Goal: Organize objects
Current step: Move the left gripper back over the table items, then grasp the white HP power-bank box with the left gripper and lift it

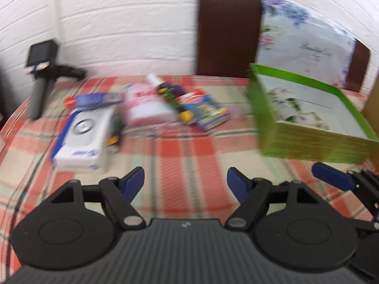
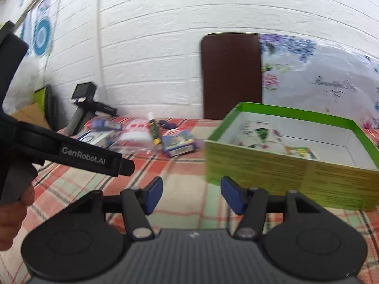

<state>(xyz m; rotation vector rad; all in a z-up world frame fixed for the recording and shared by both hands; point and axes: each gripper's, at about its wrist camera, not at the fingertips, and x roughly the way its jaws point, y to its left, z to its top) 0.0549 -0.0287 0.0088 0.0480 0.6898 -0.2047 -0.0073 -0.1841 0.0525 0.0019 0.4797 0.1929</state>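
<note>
On the plaid tablecloth (image 1: 180,156) lies a loose group: a white and blue box (image 1: 80,137), a flat blue pack (image 1: 97,99), a pink and white packet (image 1: 146,105), a marker with a yellow cap (image 1: 173,97) and a small blue box (image 1: 206,111). An open green box (image 1: 308,123) to the right holds flowered items. My left gripper (image 1: 184,179) is open and empty, short of the group. My right gripper (image 2: 191,189) is open and empty too, just before the green box (image 2: 284,170). The same group shows farther off: small blue box (image 2: 178,143), marker (image 2: 153,130).
A black handheld device (image 1: 42,71) stands on a stand at the back left by the white brick wall. A brown chair back (image 1: 227,30) and a flowered bag (image 1: 303,40) rise behind the table. A person's hand (image 2: 11,213) holds the left gripper's handle.
</note>
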